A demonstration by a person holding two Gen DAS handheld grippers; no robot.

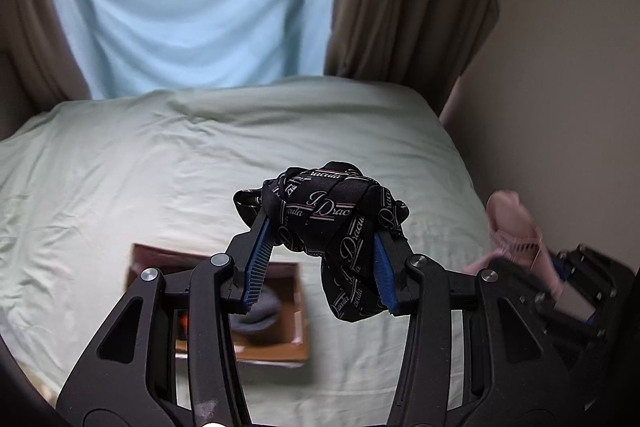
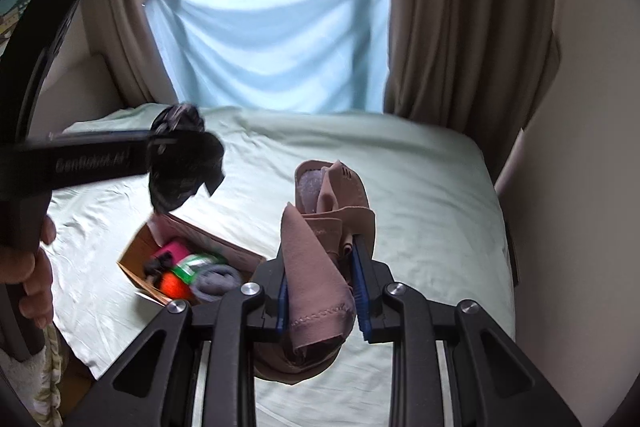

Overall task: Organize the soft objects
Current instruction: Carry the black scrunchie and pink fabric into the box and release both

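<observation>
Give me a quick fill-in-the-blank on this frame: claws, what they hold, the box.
1. The left claw is shut on a bundled black cloth printed with the word ____.
2. The right claw grips a folded cloth of ____ colour.
3. The open cardboard box sits on the ____.
4. Behind the bed, a light ____ sheet hangs across the window.

Missing words: Dracula; pink; bed; blue
</observation>
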